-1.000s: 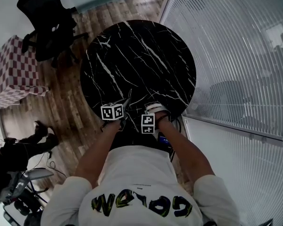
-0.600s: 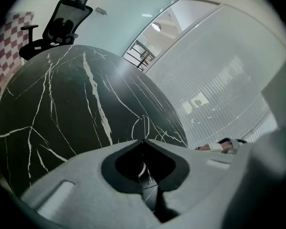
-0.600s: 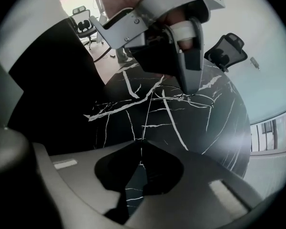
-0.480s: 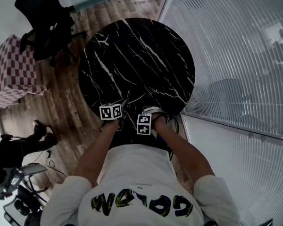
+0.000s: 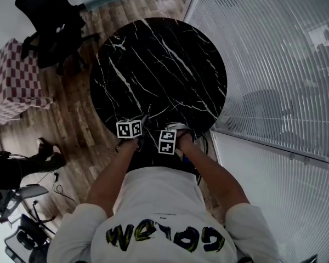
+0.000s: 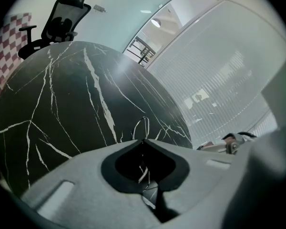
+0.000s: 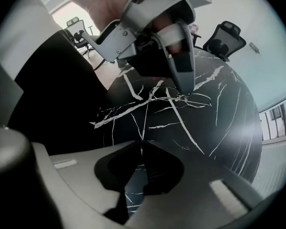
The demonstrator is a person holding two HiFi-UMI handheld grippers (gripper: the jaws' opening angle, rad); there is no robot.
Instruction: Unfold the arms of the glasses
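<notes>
Left tongs are pressed together on the wire frame of the glasses, with one lens loop standing up just past the tips. Right tongs point down, jaws together on the thin arm that runs from the frame toward me. The glasses are at the near edge of the black marble counter, between the two tongs.

Head cam overhead, gripper cams low, sharing table

Thin wire-rimmed glasses, clear oval lenses
</notes>
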